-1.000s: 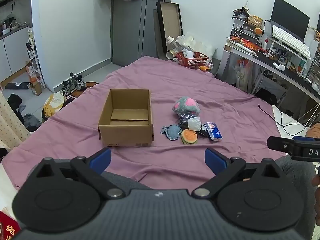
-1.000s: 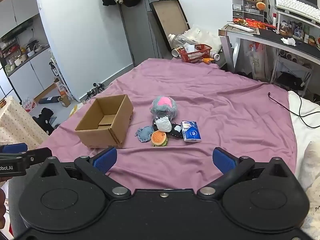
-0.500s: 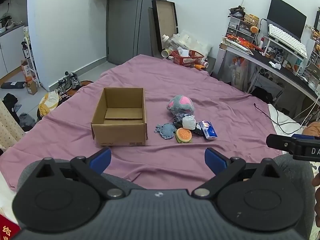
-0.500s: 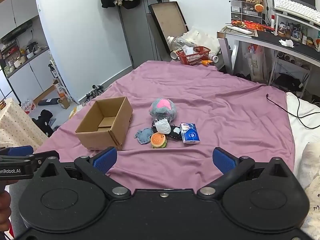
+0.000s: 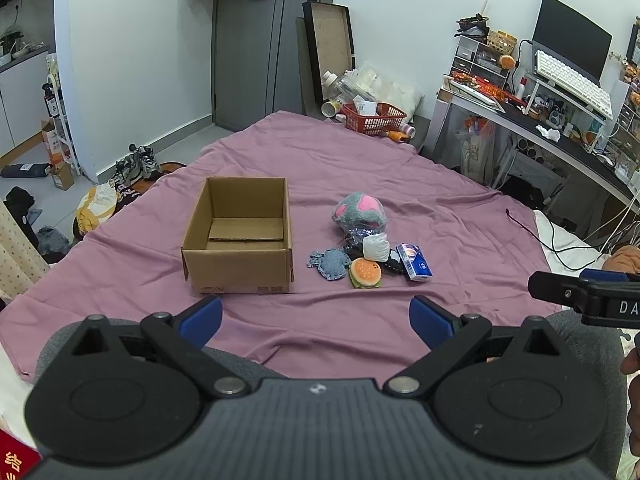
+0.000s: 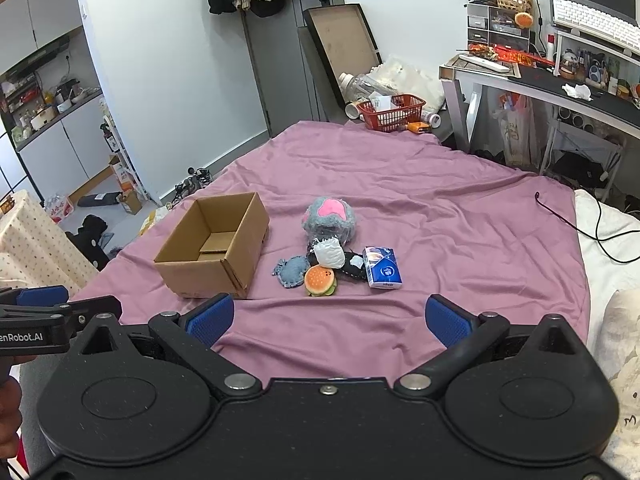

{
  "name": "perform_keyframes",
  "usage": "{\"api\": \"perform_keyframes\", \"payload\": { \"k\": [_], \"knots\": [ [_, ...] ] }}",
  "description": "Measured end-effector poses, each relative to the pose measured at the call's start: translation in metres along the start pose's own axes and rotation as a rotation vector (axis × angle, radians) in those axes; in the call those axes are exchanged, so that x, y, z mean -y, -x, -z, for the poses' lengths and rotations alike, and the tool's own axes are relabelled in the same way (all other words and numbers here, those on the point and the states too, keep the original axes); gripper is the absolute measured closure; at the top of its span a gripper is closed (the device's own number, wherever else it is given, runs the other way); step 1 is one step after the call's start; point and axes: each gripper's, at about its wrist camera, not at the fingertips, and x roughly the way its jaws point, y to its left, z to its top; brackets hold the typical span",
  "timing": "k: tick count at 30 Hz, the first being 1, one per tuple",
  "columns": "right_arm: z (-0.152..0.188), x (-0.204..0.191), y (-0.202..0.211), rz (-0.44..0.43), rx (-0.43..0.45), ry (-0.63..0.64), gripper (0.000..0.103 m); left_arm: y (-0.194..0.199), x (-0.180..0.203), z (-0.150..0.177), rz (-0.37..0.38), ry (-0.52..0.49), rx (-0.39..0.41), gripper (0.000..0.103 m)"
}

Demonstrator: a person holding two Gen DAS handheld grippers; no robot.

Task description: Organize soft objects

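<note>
Soft objects are lying in a cluster on the purple bedsheet, just right of the empty cardboard box — nothing is packed yet. Over the last second both views are closing in slightly on the pile, suggesting the approach is beginning. Leading the cluster is the grey-pink plush, then the tissue pack, the burger toy. Left tool and right tool are both gaping wide, carrying nothing.
</note>
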Motion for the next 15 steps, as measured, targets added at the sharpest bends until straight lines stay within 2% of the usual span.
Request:
{"api": "perform_keyframes", "payload": {
  "k": [15],
  "knots": [
    [-0.0012,0.0018,0.0021,0.002,-0.003,-0.014,0.000,0.0051,0.0002,-0.0029,-0.009,0.006,-0.004,0.004]
  ]
}}
